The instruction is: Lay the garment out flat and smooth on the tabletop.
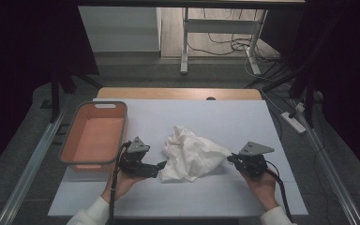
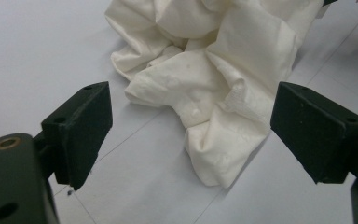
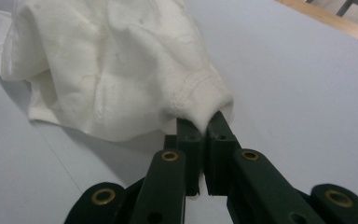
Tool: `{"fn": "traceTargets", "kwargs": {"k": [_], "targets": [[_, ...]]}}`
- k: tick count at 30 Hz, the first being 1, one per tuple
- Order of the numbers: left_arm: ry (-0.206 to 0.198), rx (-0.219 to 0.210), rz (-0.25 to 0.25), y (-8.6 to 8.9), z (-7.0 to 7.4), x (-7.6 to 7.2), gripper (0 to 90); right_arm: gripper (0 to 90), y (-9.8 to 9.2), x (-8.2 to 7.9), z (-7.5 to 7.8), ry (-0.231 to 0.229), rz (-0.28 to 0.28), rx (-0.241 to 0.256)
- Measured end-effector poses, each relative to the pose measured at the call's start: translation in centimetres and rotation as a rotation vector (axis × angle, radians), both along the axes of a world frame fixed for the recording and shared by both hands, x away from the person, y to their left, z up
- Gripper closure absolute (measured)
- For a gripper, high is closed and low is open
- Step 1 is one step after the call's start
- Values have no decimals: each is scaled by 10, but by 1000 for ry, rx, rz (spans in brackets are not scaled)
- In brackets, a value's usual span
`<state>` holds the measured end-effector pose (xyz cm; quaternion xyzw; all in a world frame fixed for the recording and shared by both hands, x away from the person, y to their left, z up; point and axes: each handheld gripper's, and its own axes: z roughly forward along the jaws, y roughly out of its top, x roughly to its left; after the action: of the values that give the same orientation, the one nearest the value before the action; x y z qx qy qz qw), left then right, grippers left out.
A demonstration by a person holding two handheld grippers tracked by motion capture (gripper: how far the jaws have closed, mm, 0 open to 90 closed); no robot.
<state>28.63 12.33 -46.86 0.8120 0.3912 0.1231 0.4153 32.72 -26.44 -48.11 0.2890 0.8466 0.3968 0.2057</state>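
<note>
While pinching a hemmed edge of the crumpled white cloth [image 3: 121, 70] between jaws pressed tight together, the right gripper [image 1: 231, 158] anchors that side, probably so the fabric can be drawn out rather than dragged as a lump. Left gripper [image 1: 161, 166]: jaws spread wide, framing the near corner of the cloth [image 2: 223, 154] without touching it, apparently lined up for a second grip on the opposite side. Cloth itself: bunched in a heap at the middle of the white table cover [image 1: 243, 117], between the two tools, folds piled up and nothing laid flat yet. Orange basket [image 1: 93, 133]: just beside the left hand [image 1: 122, 183], open side up and bare inside, likely placed there as the destination within easy reach. Count: one cloth, one basket, two grippers, one hand on each. Judged stage: early, one edge secured, the second grip yet to be taken.
</note>
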Motion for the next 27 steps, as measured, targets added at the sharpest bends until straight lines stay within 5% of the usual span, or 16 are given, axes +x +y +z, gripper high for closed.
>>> {"fn": "traceTargets", "kwargs": {"k": [11, 13, 17, 22, 27], "targets": [[0, 6, -2, 0, -1, 0, 135, 819, 0, 1, -1, 18, -9, -16], [-1, 6, -2, 0, -1, 0, 135, 747, 1, 0, 2, 12, -19, -20], [-4, 7, 0, 1, 1, 0, 135, 411, 3, -5, 14, 32, -42, 2], [-8, 10, -3, 0, 2, -1, 135, 339, -1, -16, 29, 29, 5, 90], [-7, 7, -5, -1, 1, -1, 135, 330, 15, -27, 36, 31, 86, 117]]}}
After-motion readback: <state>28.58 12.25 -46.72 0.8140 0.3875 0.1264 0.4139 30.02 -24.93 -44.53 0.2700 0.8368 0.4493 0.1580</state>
